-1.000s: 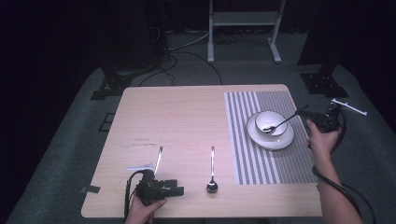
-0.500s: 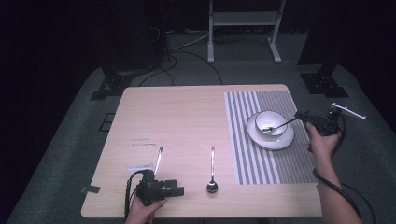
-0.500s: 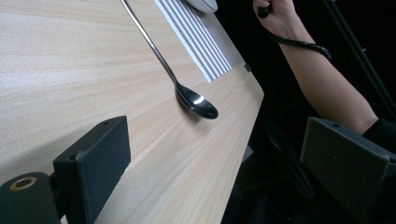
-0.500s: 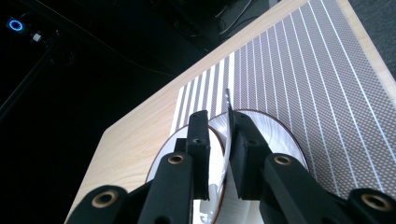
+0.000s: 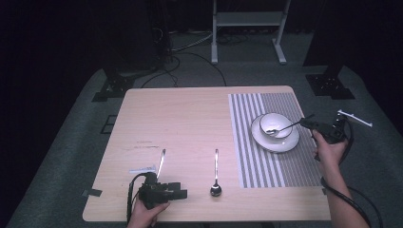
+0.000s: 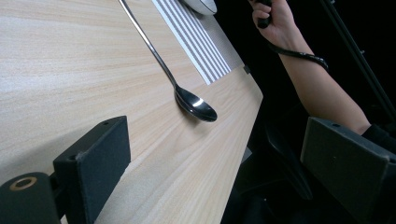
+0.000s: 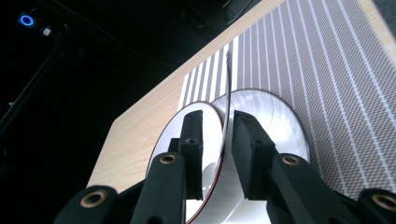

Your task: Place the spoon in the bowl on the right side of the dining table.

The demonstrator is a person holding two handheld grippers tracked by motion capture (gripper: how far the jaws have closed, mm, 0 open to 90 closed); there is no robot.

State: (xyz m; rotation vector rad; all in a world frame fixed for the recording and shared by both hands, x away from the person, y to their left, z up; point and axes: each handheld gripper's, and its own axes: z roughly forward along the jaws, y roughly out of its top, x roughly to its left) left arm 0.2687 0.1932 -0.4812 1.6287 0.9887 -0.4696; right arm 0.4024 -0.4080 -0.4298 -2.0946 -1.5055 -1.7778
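Steel spoon rests in bowl between the right tool's just-loosened jaws, plate beneath.

Just ahead of your left claw lies a spare spoon, bowl end nearest the tips, on the bare wooden table. Behind that claw, towards the table's far side, you have a slim metal utensil with a strip of pale tape beside it. Below and ahead of your right claw spreads the striped placemat. Well beyond both claws, on the grey floor, stand a white metal frame and loose cables.
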